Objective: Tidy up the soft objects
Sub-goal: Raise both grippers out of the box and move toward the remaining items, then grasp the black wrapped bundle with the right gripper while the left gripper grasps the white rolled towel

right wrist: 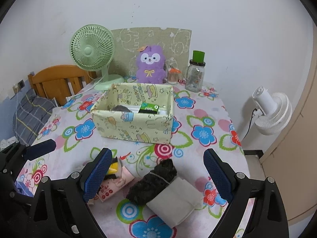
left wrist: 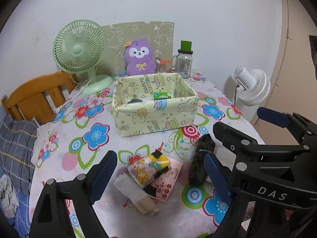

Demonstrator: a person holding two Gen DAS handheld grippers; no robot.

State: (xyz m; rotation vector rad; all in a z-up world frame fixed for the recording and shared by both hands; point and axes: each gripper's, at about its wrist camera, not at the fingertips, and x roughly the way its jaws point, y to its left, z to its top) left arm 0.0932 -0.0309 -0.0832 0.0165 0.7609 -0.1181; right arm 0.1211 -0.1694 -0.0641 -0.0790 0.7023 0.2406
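Right wrist: dark roll between open jaws.

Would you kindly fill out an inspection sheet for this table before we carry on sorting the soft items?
Surface: table under flowered cloth.
Job's things: yellow fabric bin mid-table, green packet inside; near edge, dark rolled bundle lying partly on a folded white cloth; cartoon-print tissue pack on a pink packet.
Clutter: green desk fan, purple plush, glass jar at the back.
Grippers: left gripper and right gripper, jaws open, empty.
Cables: white fan cord; black cord by the white floor fan.
Surroundings: wooden chair, white wall.
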